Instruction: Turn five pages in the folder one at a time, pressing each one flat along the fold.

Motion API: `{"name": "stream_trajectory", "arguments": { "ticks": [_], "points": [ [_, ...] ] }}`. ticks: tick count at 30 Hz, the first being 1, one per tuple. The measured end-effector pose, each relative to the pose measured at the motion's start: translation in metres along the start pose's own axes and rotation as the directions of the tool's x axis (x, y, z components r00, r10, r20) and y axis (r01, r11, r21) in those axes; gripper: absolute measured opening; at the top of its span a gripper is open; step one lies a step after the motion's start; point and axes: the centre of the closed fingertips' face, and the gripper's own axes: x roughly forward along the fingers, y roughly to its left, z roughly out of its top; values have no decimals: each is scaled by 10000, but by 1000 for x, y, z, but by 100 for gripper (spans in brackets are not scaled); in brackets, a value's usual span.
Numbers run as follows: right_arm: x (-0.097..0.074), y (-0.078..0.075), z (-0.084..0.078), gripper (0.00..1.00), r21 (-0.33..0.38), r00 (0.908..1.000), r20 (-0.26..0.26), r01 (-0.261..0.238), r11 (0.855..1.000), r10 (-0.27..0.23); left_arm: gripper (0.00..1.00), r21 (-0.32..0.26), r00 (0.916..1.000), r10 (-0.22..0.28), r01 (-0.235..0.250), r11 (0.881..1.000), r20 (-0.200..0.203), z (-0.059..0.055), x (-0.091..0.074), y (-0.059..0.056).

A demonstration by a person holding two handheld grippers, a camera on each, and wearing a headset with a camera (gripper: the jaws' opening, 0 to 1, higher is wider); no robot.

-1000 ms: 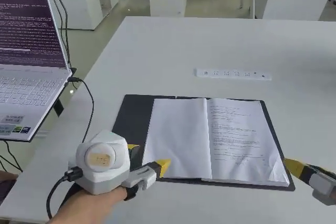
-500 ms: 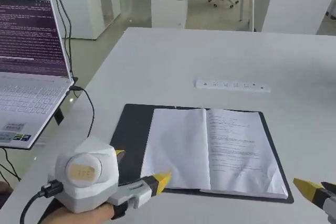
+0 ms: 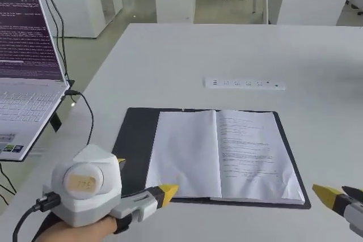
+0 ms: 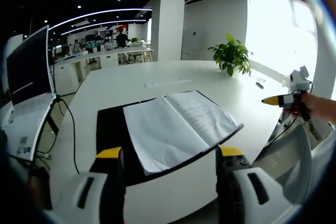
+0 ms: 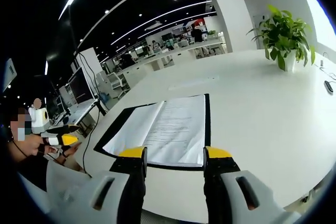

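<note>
The white desk point(image 3: 227, 49) carries everything, and both pairs of fingers hover just off its near edge. Straight ahead of them lies the black folder point(image 3: 133, 140), open flat with its spine running away from the person. This probably keeps each sheet's free edge facing a gripper.

Well off to the left of the left gripper's fingers point(image 4: 109, 153) an open laptop point(image 3: 22, 83) stands clear of the work.

In the folder, a blank sheet point(image 3: 184, 151) lies left of the fold, just ahead of the left fingers. The printed stack point(image 3: 252, 151) lies right of the fold, ahead and to the left of the right gripper's fingers point(image 5: 133, 152). A power strip point(image 3: 245, 84) sits beyond the folder, well away from both pairs.

The left gripper point(image 4: 170, 153) hangs near the folder's near-left corner, its fingers apart and holding nothing. From there it looks ready to press down along the fold.

The right gripper point(image 5: 173, 153) waits off the near-right corner, its fingers likewise spread and empty. That seems to put it within reach of the printed stack's loose outer edge, to lift the next page.
</note>
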Motion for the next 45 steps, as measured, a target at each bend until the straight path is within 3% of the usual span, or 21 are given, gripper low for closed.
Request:
{"name": "stream_trajectory", "arguments": {
  "ticks": [5,12,20,22,32,38,41,45],
  "points": [
    [8,3,1,41,-28,9999,-72,-146,9999,145,69,-72,9999,-8,7,10000,-132,-3,9,-4],
    [16,2,-3,42,121,9994,-191,-302,9995,304,69,128,9979,-416,423,9990,-503,-4,31,-22],
    [21,-4,-16,41,344,9983,-486,-300,9990,317,67,739,9874,-1329,1393,9875,-862,-6,72,-62],
    [26,-7,-22,42,379,9974,-635,-316,9988,339,67,897,9800,-1635,1740,9806,-1138,-11,83,-73],
    [31,-8,-39,41,460,9941,-992,-398,9981,442,62,1242,9605,-2328,2523,9596,-1523,-20,135,-118],
    [30,-8,-37,41,521,9943,-954,-419,9978,468,60,1262,9590,-2515,2677,9552,-1305,-22,169,-144],
    [30,-9,-37,41,550,9945,-941,-411,9976,462,59,1519,9604,-2549,2701,9508,-1123,-21,183,-155],
    [30,-10,-37,41,580,9943,-969,-380,9976,435,57,1853,9600,-2532,2721,9443,-1195,-26,199,-168]
  ]
}}
